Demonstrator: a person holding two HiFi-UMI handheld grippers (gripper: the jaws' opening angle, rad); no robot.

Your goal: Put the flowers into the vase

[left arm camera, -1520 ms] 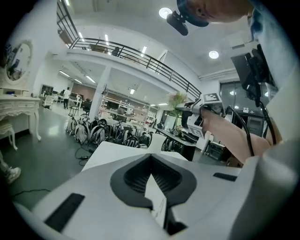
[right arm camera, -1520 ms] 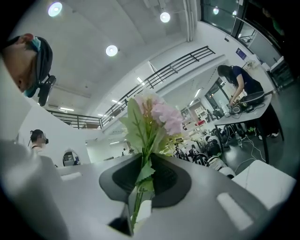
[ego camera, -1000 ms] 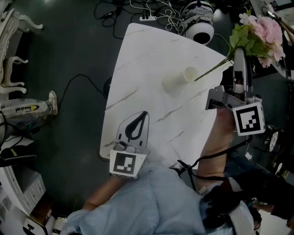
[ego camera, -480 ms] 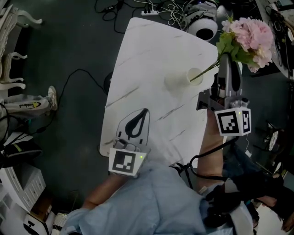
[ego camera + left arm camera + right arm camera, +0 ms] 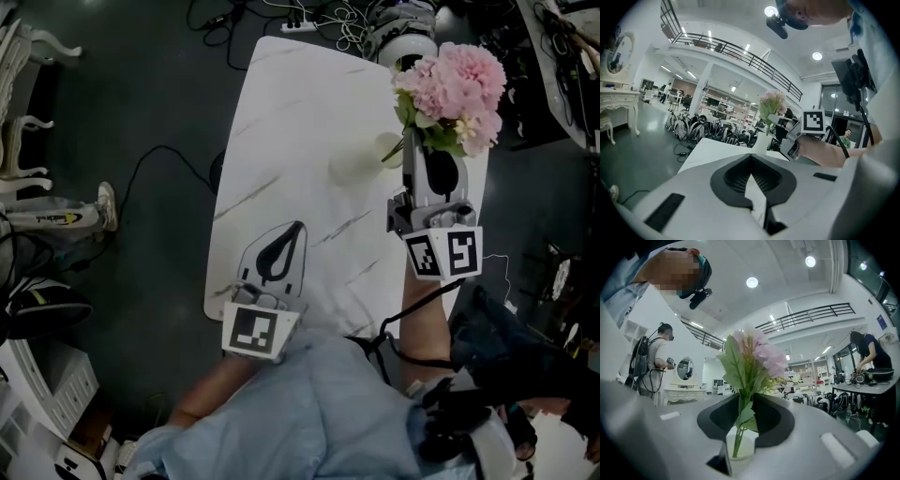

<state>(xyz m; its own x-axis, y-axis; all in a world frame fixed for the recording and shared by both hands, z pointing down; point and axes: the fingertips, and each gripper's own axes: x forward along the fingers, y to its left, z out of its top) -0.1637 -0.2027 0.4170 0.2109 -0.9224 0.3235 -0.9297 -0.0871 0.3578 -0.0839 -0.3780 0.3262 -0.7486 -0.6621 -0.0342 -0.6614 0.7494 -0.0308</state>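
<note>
A bunch of pink flowers (image 5: pixel 450 89) with green leaves stands upright, its stem down in the small white vase (image 5: pixel 380 152) at the right side of the white marble table (image 5: pixel 300 122). My right gripper (image 5: pixel 412 141) is level at the stem just above the vase. In the right gripper view the stem and a leaf (image 5: pixel 743 416) run between the jaws, which are opening and stand a little wider than the stem, over the vase (image 5: pixel 740 446). My left gripper (image 5: pixel 298 228) rests shut and empty near the table's front edge, pointing at the flowers (image 5: pixel 771 105).
Cables and a power strip (image 5: pixel 300 23) lie on the dark floor beyond the table, beside a white round device (image 5: pixel 403 19). White ornate furniture (image 5: pixel 19 84) stands at the left. Another person (image 5: pixel 651 362) stands in the background, and one more bends over a far bench (image 5: pixel 867 352).
My right gripper has moved left and down, swinging the flowers from a slant to upright over the vase. Its marker cube has rolled. The left gripper has stayed put.
</note>
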